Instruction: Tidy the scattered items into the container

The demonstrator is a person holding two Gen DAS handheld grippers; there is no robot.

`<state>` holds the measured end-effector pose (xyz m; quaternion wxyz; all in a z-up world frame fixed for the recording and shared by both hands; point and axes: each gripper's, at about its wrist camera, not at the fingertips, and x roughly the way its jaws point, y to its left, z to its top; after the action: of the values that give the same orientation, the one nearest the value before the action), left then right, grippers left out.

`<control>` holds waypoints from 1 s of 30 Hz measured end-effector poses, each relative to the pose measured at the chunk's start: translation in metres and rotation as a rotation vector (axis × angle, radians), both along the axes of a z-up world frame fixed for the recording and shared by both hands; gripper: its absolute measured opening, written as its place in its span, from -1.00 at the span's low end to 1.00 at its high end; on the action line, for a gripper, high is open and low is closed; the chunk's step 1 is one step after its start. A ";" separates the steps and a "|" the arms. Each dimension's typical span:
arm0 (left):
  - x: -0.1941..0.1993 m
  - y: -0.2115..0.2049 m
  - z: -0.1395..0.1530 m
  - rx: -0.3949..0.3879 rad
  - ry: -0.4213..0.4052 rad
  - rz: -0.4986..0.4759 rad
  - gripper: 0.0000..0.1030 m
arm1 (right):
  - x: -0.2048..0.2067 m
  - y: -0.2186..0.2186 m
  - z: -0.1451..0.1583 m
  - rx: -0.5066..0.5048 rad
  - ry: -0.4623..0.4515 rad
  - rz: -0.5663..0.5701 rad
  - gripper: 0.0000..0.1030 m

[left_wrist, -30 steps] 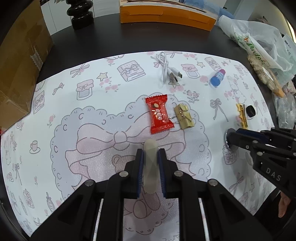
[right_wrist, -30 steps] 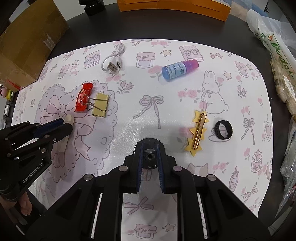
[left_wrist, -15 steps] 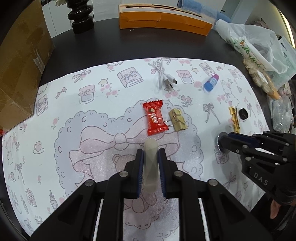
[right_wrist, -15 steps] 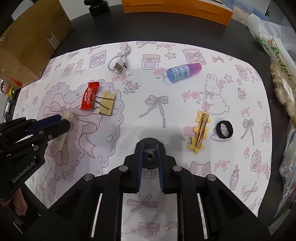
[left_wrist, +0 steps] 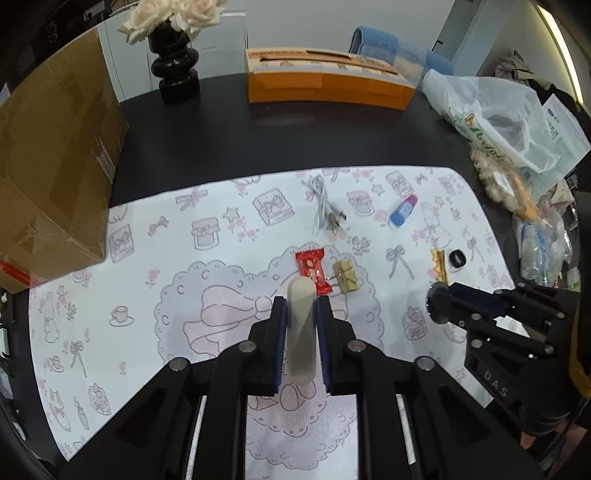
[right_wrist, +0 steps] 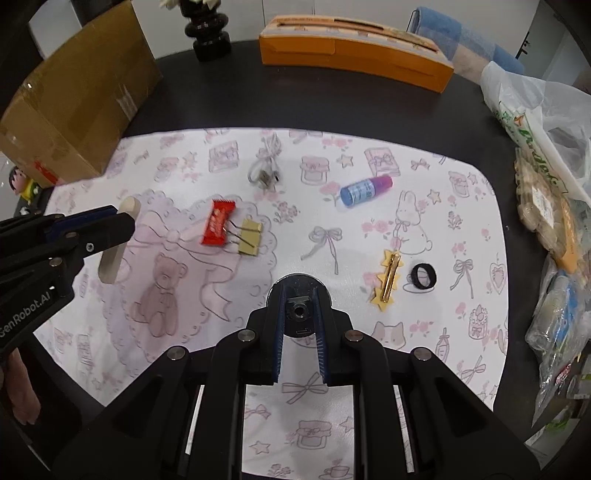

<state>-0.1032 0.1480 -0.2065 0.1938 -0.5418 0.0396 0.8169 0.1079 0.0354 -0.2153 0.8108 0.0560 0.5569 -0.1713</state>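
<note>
Black vase [left_wrist: 174, 70], white roses [left_wrist: 173, 14]

Scattered items on my desk mat, two of them lifted.

I see a pale beige oblong piece [left_wrist: 301, 328] held upright above the mat's near-left part, and a round dark metal disc [right_wrist: 298, 295] raised over the near middle. Lying flat: a red candy wrapper [right_wrist: 218, 228] touching a gold binder clip [right_wrist: 249, 237] mid-mat, a coiled white cable [right_wrist: 266, 167] toward the far edge, a blue-and-pink tube [right_wrist: 365, 191] on its side, a gold star hair clip [right_wrist: 388, 281] just beside a black ring [right_wrist: 423, 277] toward the right edge.
</note>
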 end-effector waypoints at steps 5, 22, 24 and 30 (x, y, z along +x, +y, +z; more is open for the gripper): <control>-0.006 -0.009 0.035 0.020 0.034 0.014 -0.69 | 0.008 0.012 0.044 -0.014 -0.057 -0.003 -0.70; -0.037 -0.058 0.143 0.076 0.128 0.064 -0.69 | 0.061 0.067 0.157 -0.077 -0.161 0.053 -0.70; -0.040 -0.066 0.151 0.084 0.132 0.074 -0.69 | 0.068 0.075 0.164 -0.081 -0.165 0.066 -0.70; -0.052 -0.091 0.169 0.112 0.136 0.108 -0.69 | 0.092 0.100 0.186 -0.093 -0.178 0.105 -0.70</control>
<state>-0.1548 0.0568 -0.0374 0.1763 -0.4748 -0.0222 0.8620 0.2002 0.1351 -0.0291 0.8666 0.0039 0.4763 -0.1486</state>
